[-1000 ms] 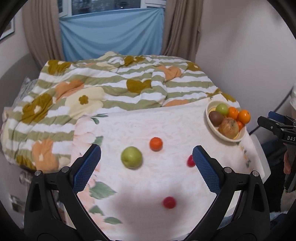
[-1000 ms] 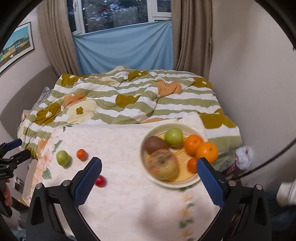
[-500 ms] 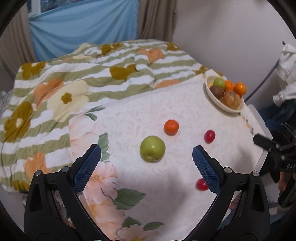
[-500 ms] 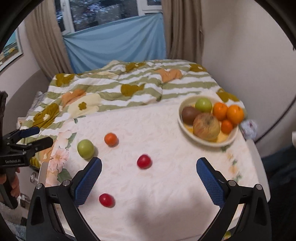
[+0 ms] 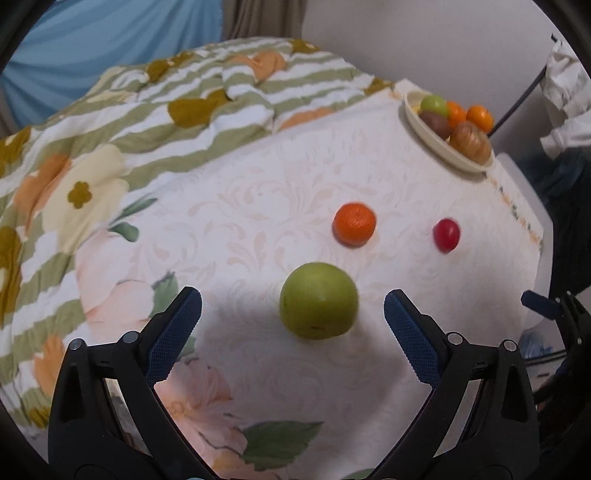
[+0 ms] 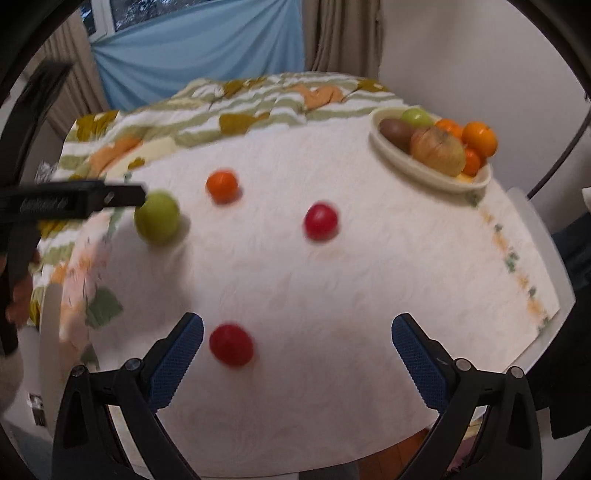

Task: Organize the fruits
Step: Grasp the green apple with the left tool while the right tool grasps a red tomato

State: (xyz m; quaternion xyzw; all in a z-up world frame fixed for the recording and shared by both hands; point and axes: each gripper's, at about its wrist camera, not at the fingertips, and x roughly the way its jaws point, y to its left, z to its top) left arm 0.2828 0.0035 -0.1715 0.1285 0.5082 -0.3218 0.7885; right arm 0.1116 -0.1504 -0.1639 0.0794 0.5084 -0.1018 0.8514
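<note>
My left tongs [image 5: 291,317], spread wide and empty, have the round green apple [image 5: 318,301] dead ahead between them (right tongs [image 6: 297,345] equally agape, farther off).

Ahead of the tool, past the table [image 6: 369,295] with its white embossed cloth, a bed [image 6: 258,107] lies under a rumpled quilt [image 5: 147,122] striped green and white with orange and mustard flowers. Beyond the bed a blue sheet [image 6: 199,55] hangs across the lower window [image 6: 122,18], flanked by beige curtains [image 6: 343,37]. A plain pale wall [image 6: 461,55] stands ahead to the right. The light is soft and indoor, with faint shadows on the cloth.
</note>
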